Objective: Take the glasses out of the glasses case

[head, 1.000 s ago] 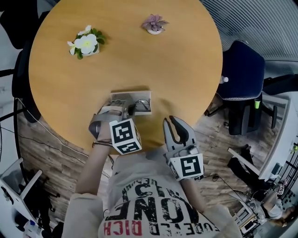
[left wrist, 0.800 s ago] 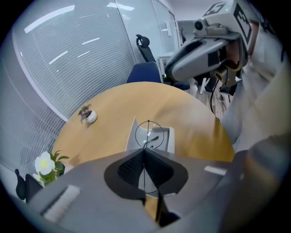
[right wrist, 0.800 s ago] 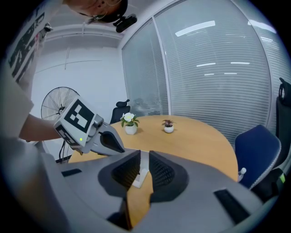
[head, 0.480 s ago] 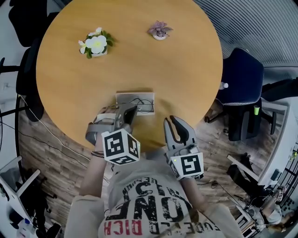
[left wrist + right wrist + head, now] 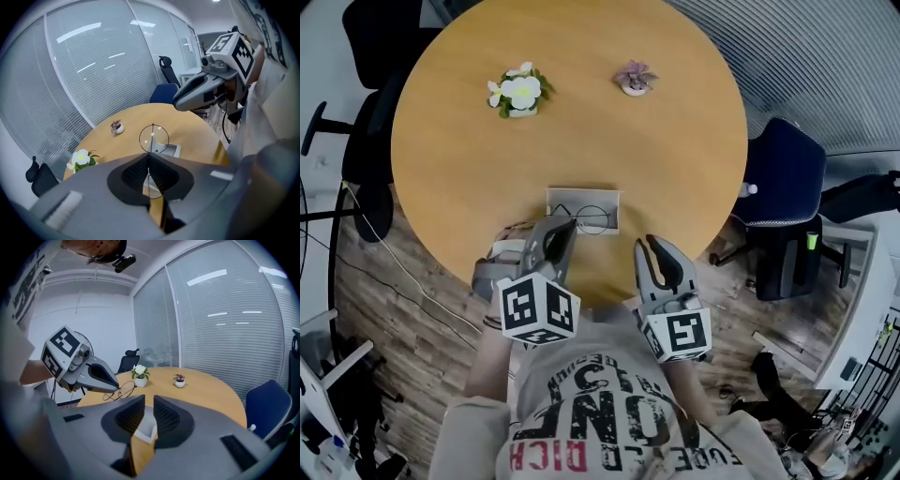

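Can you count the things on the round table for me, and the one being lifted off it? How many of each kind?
Little plants: 2, the white-flowered plant and the purple plant
Glasses case: 1
Glasses: 1, held in the left gripper
Total: 4

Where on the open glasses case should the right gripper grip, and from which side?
Probably the near long wall of the glasses case, with the right gripper coming from the table edge, one jaw inside, one outside. It lies flat and open, with thin upright walls.
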The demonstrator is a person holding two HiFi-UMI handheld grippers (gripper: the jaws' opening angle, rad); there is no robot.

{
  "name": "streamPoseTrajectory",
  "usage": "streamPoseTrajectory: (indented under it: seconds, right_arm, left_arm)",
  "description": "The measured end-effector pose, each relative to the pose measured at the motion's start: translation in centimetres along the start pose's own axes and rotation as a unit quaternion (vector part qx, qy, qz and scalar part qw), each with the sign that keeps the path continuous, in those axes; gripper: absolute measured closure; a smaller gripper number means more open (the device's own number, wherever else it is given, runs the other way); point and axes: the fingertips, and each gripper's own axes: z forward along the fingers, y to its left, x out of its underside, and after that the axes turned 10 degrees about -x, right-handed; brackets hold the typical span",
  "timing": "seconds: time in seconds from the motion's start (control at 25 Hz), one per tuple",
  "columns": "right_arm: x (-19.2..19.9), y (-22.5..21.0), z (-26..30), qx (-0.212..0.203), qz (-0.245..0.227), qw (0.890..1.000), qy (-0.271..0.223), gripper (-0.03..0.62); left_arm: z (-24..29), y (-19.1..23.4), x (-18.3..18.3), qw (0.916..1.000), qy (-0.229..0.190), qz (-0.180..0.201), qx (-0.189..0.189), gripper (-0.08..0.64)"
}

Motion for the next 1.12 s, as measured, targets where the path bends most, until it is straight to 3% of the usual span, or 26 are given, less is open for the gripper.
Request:
streamPoseTrajectory:
  seconds: [0.32, 0.68, 0.96, 1.12]
  right_arm:
    - [-1.4, 1.6, 0.2, -0.004, -0.014, 1.000, -0.018, 0.523]
    - [-3.6, 3.1, -0.1, 0.002, -0.030, 0.999, -0.041, 0.523]
    - [-5.9, 4.1, -0.4, 0.013, -0.038, 0.997, -0.064, 0.523]
    - [-7.4, 4.8, -0.8, 0.018, -0.042, 0.995, -0.084, 0.523]
  left_arm:
    - [-2.9, 2.0, -0.3, 0.9978, -0.026, -0.037, -0.049, 0.543]
    - [-5.5, 4.6, -0.7, 0.9896, -0.072, -0.069, -0.104, 0.543]
    - [-7.4, 6.9, -1.1, 0.9768, -0.113, -0.114, -0.142, 0.543]
    - [-8.9, 8.2, -1.1, 0.9649, -0.138, -0.144, -0.171, 0.543]
